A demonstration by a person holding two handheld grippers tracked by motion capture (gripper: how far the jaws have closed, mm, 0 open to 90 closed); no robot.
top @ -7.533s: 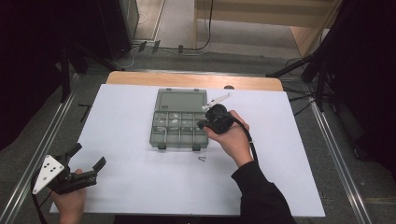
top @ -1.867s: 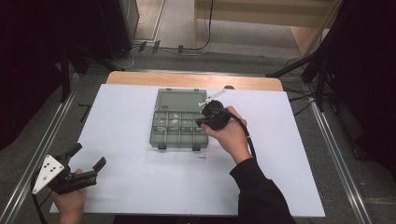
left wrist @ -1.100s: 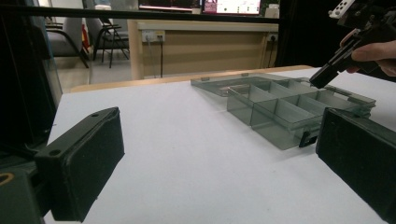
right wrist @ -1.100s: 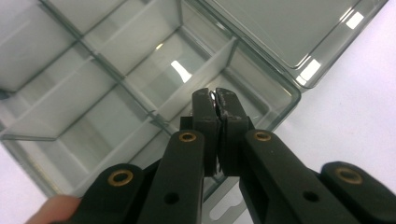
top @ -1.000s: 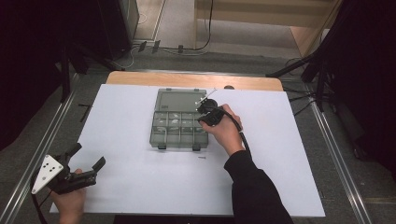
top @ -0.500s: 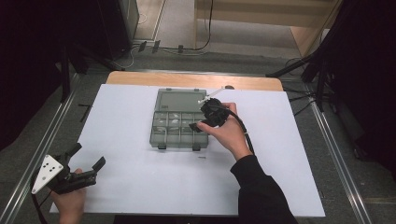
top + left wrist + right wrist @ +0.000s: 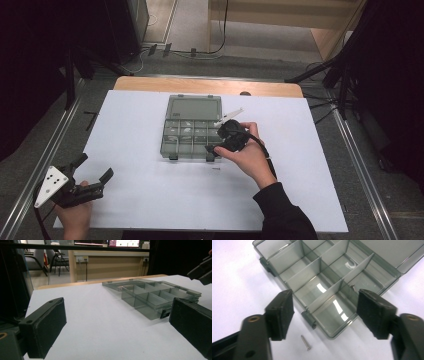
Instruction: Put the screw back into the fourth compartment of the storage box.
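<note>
A smoky clear organizer box point(image 7: 191, 136) lies open mid-table, its lid point(image 7: 195, 107) flat behind it. My right gripper point(image 7: 217, 141) hovers open over the box's near right corner, nothing between its jaws. In the right gripper view the gripper point(image 7: 325, 305) straddles the divided compartments point(image 7: 319, 277); a small screw point(image 7: 352, 286) lies in one compartment, and another screw point(image 7: 306, 343) lies on the table just outside the box, seen from above as screw point(image 7: 216, 168). My left gripper point(image 7: 94, 168) rests open at the table's near left corner, far from the box point(image 7: 160, 297).
White table sheet point(image 7: 150, 200) with a wooden strip point(image 7: 205, 86) along the far edge. Metal rails run down both sides. Stands and cables sit on the floor beyond. The right gripper point(image 7: 202, 267) shows at the left gripper view's upper right.
My right gripper reached farther over the box a second ago and has drawn back toward the box's near right corner. The left gripper has stayed put.
</note>
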